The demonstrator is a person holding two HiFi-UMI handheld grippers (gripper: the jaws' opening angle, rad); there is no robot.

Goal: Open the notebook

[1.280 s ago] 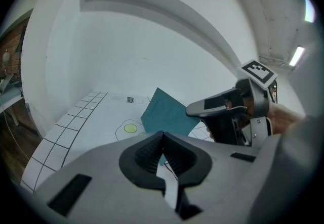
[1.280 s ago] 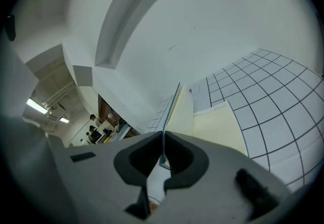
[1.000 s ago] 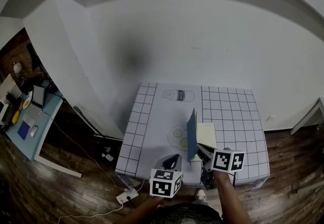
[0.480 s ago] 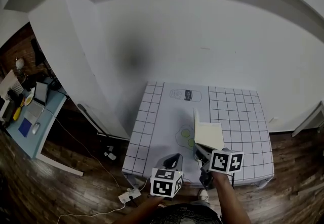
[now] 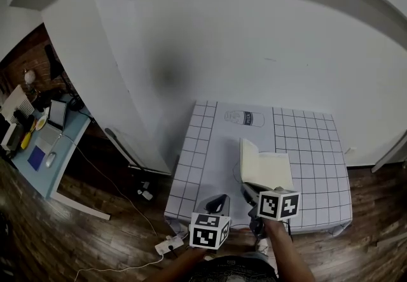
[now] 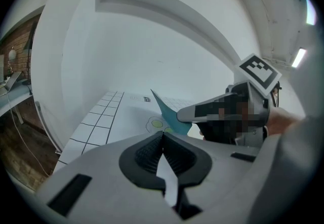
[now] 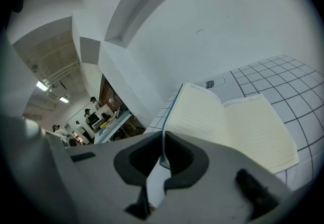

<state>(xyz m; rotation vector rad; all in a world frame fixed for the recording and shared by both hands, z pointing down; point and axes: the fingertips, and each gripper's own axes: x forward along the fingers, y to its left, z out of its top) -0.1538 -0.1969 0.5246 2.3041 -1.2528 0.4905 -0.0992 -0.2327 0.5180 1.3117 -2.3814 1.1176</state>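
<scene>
- A bench (image 5: 197, 169) with a white cover printed in a black grid and a bottle outline (image 5: 245, 118).
- A blue desk (image 5: 63, 147) at left carrying a laptop (image 5: 57, 115).
- A white power strip (image 5: 166, 246) on the wooden floor (image 5: 82, 236).

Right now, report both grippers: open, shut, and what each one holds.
Left gripper: shut, nothing between its jaws.
Right gripper: shut on the notebook, gripping the edge of its raised left half.

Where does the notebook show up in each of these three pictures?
Head view: notebook, lower centre-right, cover raised.
Left gripper view: its blue cover, centre.
Right gripper view: notebook centre-right, cover pinched in right tongs.
Shared landmark: gridded table sheet.
</scene>
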